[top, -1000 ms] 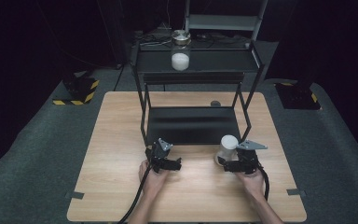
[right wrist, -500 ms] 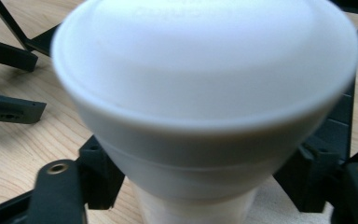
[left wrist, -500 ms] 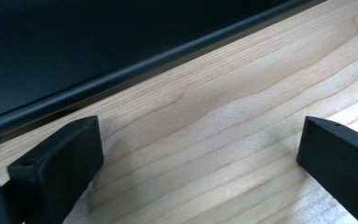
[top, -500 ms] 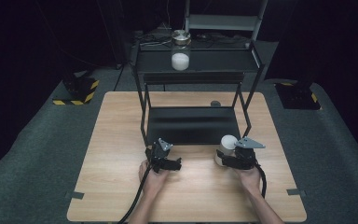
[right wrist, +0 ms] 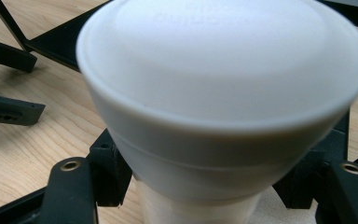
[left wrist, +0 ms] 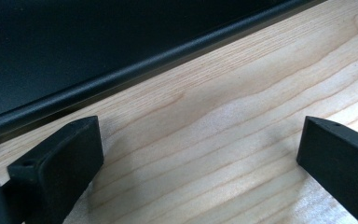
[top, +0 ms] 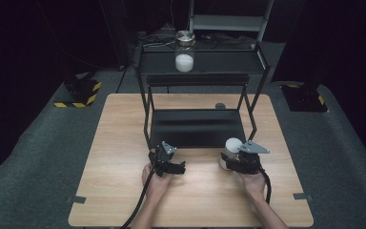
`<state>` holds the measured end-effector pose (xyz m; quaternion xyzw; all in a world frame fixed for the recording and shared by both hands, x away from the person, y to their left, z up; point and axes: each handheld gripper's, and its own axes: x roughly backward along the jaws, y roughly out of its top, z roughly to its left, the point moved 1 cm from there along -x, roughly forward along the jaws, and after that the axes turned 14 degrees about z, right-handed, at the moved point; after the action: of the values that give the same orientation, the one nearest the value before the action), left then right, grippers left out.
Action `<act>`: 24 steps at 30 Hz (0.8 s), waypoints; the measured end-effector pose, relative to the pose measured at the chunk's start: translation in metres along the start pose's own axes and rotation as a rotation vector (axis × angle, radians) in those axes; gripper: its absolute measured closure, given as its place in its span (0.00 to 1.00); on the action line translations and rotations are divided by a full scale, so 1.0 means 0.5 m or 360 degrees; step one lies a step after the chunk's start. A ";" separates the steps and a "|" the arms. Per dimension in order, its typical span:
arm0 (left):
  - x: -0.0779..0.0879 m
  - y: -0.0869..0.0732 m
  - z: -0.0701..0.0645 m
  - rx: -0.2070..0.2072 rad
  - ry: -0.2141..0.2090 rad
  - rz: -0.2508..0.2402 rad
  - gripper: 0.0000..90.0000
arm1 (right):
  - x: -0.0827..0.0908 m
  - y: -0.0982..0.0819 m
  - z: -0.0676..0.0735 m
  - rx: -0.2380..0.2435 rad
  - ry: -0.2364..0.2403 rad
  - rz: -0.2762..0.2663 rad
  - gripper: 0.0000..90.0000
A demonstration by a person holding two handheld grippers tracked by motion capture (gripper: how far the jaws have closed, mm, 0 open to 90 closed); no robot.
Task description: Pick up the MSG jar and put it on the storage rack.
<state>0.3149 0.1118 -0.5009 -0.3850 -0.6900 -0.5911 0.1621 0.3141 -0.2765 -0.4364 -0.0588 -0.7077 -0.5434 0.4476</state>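
Observation:
A white container (top: 230, 149) with a wide domed white cap (right wrist: 223, 60) stands on the wooden table (top: 124, 143) in front of the black rack's right leg. My right gripper (top: 232, 163) has just been closing and is now shut on the container's narrower body (right wrist: 200, 205) below the cap. My left gripper (top: 177, 168) rests on the table at the centre left. Its jaws stand wide apart over bare wood (left wrist: 200, 154) with nothing between them. In the right gripper view, the left gripper's fingers (right wrist: 11, 109) lie off to the left.
A black two-tier metal rack (top: 195, 129) stands at the table's middle and back, its lower shelf edge (left wrist: 121, 70) just beyond my left jaws. A glass jar of white powder (top: 184, 57) sits on its top shelf. A small dark disc (top: 220, 106) lies behind the rack.
The right gripper's jaws have closed onto the white container, with the hand edging slightly closer to it. The left gripper has stayed where it was.

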 end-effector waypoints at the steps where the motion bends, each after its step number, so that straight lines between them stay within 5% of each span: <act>1: 0.000 0.000 0.000 -0.0001 0.0000 0.0000 0.00 | 0.000 0.001 -0.002 0.0002 0.0003 0.0002 0.36; 13: 0.000 0.000 0.000 -0.0001 0.0000 0.0000 0.00 | 0.026 0.030 -0.022 0.0024 0.0066 0.0016 0.36; 24: 0.000 0.000 0.000 0.0000 0.0000 -0.0001 0.00 | 0.072 0.099 -0.051 0.0093 0.0138 0.0020 0.36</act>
<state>0.3148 0.1118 -0.5009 -0.3849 -0.6901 -0.5910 0.1620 0.3356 -0.2919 -0.3756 -0.0264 -0.7029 -0.5216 0.4829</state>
